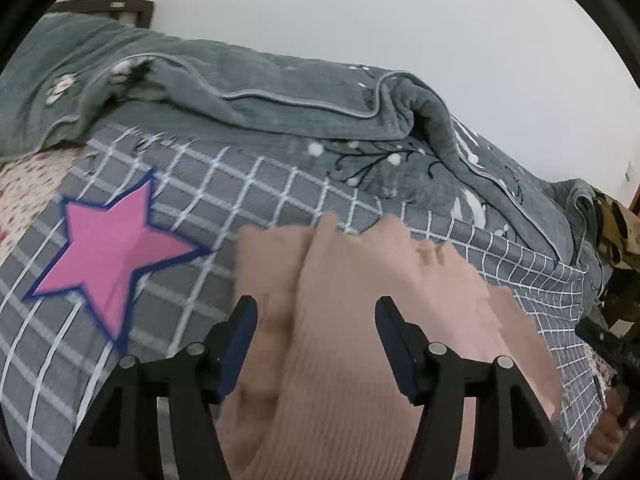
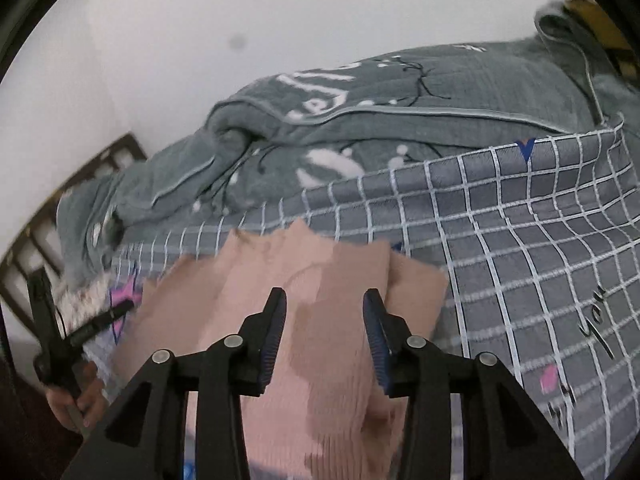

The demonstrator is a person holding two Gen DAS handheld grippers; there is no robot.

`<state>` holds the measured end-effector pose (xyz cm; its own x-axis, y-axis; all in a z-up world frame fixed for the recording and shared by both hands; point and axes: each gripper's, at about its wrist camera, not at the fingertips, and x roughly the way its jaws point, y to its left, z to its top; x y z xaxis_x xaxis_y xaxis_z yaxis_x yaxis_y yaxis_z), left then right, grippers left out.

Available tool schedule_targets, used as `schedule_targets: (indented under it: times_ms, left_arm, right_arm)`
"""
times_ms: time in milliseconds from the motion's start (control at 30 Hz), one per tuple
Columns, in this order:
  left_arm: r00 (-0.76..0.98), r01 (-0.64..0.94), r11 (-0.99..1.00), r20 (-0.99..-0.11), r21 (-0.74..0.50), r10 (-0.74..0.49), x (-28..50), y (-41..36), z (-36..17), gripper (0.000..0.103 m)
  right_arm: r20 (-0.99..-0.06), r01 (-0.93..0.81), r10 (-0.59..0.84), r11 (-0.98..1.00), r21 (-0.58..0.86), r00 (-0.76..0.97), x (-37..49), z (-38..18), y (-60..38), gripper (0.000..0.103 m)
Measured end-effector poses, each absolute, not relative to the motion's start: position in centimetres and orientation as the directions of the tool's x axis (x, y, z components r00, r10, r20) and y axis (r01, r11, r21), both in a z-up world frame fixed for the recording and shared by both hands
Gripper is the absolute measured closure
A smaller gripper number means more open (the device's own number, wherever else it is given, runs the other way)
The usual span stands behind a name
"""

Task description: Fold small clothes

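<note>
A small pink ribbed knit garment [image 1: 360,320] lies on a grey checked bedsheet [image 1: 248,192], partly folded with layers overlapping. My left gripper [image 1: 316,312] hovers open over its near part, fingers apart on either side of the cloth. In the right wrist view the same pink garment [image 2: 320,320] lies under my right gripper [image 2: 324,304], which is open too, its blue-padded fingers spread above the cloth. Neither gripper holds anything. The other gripper shows at the right edge of the left wrist view [image 1: 616,344] and at the left of the right wrist view [image 2: 60,340].
A bunched grey-green quilt [image 1: 280,92] with white print lies along the far side of the bed. A pink star [image 1: 108,252] is printed on the sheet left of the garment. A dark wooden headboard [image 2: 48,220] stands against the white wall.
</note>
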<state>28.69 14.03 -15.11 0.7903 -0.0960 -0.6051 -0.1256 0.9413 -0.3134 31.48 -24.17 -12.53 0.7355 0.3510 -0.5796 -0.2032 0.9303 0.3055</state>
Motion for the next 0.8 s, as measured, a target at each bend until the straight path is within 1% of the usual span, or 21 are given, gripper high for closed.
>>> schedule_targets:
  times_ms: [133, 233, 300, 367, 433, 467, 600, 800]
  left_arm:
    - [0.783, -0.150, 0.919, -0.612, -0.364, -0.114, 25.5, 15.1, -16.7, 0.043]
    - [0.770, -0.172, 0.911, -0.627, -0.376, -0.114, 24.2, 15.3, -17.8, 0.043]
    - [0.767, -0.167, 0.903, -0.628, -0.395, -0.133, 23.4, 15.4, -18.3, 0.043]
    - [0.768, -0.159, 0.907, -0.626, -0.390, -0.135, 23.0, 15.2, -18.5, 0.043]
    - [0.767, -0.161, 0.912, -0.630, -0.376, -0.124, 22.6, 15.0, -18.7, 0.043]
    - [0.763, -0.162, 0.911, -0.634, -0.379, -0.128, 22.5, 14.9, -18.9, 0.043]
    - [0.758, -0.174, 0.897, -0.637, -0.406, -0.141, 22.4, 15.0, -19.2, 0.043]
    - [0.760, -0.191, 0.891, -0.637, -0.412, -0.132, 22.1, 15.1, -19.5, 0.043]
  right_arm:
    - [-0.602, -0.214, 0.320, 0.946, 0.243, 0.731, 27.8, -14.6, -24.3, 0.061]
    - [-0.598, -0.207, 0.338, 0.938, 0.279, 0.726, 25.7, -17.1, -25.5, 0.061]
    - [-0.624, -0.181, 0.325, 0.941, 0.285, 0.711, 25.6, -18.4, -26.0, 0.061]
    - [-0.636, -0.151, 0.318, 0.941, 0.304, 0.703, 25.5, -18.8, -26.4, 0.061]
    - [-0.616, -0.166, 0.366, 0.919, 0.358, 0.697, 25.0, -18.6, -26.7, 0.061]
    - [-0.610, -0.173, 0.375, 0.915, 0.364, 0.698, 24.8, -18.6, -26.6, 0.061]
    - [-0.624, -0.184, 0.340, 0.935, 0.302, 0.704, 23.9, -18.9, -25.2, 0.061]
    - [-0.641, -0.177, 0.344, 0.933, 0.312, 0.686, 24.2, -19.7, -24.8, 0.061]
